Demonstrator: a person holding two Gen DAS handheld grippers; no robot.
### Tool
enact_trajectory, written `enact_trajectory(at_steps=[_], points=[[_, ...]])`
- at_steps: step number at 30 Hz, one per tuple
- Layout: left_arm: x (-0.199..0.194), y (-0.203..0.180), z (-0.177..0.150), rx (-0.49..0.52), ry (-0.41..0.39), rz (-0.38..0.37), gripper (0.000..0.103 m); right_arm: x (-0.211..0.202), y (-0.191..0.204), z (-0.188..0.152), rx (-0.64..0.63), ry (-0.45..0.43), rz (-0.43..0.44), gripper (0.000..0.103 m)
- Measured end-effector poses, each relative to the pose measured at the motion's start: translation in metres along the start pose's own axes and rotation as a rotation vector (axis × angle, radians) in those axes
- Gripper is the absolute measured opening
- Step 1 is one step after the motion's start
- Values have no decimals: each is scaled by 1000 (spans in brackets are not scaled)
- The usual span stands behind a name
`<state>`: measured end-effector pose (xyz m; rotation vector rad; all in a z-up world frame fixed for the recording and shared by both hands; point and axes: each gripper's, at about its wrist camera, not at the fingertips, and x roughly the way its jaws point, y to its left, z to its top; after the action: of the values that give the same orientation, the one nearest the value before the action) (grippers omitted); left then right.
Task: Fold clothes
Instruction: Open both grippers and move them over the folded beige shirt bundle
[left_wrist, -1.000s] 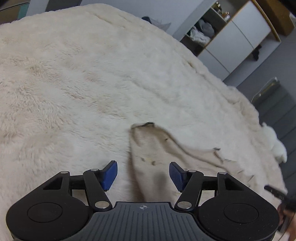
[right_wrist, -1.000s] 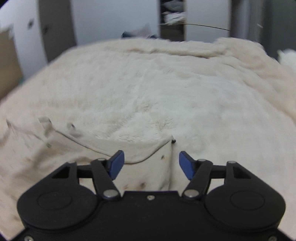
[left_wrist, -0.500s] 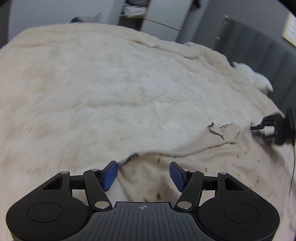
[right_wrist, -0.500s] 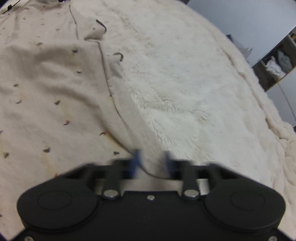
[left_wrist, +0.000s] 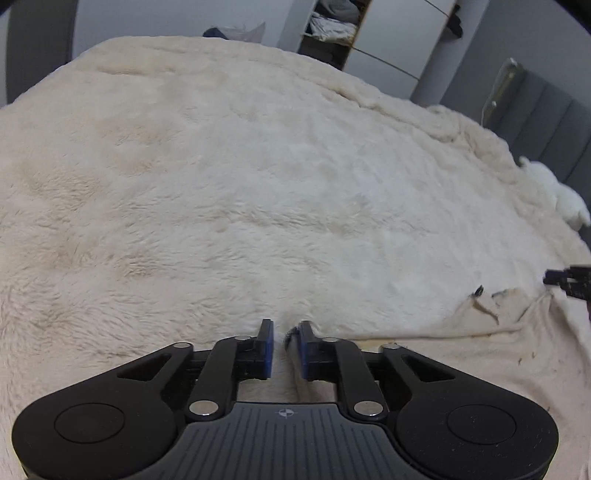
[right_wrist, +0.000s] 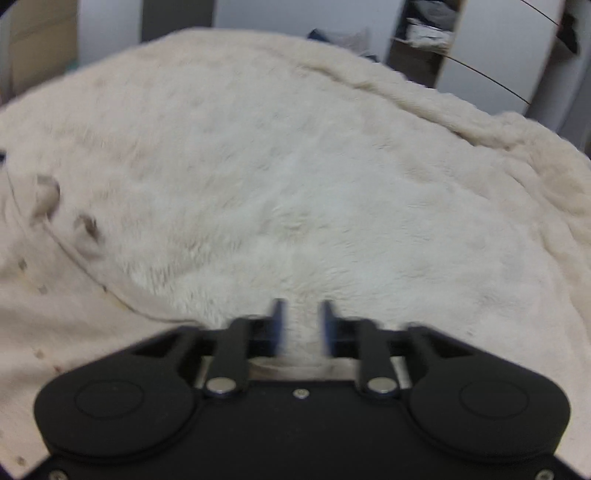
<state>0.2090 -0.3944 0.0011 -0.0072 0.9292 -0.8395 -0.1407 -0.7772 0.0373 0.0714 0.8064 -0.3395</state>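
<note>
A beige garment with small dark specks lies flat on a fluffy cream blanket. In the left wrist view the garment (left_wrist: 491, 354) stretches to the right. My left gripper (left_wrist: 284, 345) is shut on its near corner, with a dark bit of hem between the blue pads. In the right wrist view the garment (right_wrist: 55, 314) lies to the left, and a strip of it runs between the fingers. My right gripper (right_wrist: 301, 325) is closed on that edge, the view blurred. The right gripper also shows in the left wrist view (left_wrist: 570, 280) at the far right.
The cream blanket (left_wrist: 258, 184) covers the whole bed. A white soft toy (left_wrist: 561, 195) lies at the right edge. A grey headboard (left_wrist: 546, 122) and an open wardrobe (left_wrist: 332, 29) with clothes stand behind the bed.
Both grippers have closed from wide open onto the garment's edge. The left one swung round to the near corner. The right one turned back to face the far side of the bed.
</note>
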Motion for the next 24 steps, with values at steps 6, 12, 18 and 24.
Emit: enact_trajectory(at_steps=[6,12,18,24], points=[[-1,16,-8,-109,40,-75,52,-18,-65,-25,418,-57,176,53],[11,29,-18,-250,21,-185,49,-7,-74,-65,516,-38,307,51],[-1,37,-6,-332,-74,-167,2,-1,-65,-55,500,-70,284,0],[6,48,-4,-402,-65,-65,2,-20,-93,-66,745,-113,158,0]])
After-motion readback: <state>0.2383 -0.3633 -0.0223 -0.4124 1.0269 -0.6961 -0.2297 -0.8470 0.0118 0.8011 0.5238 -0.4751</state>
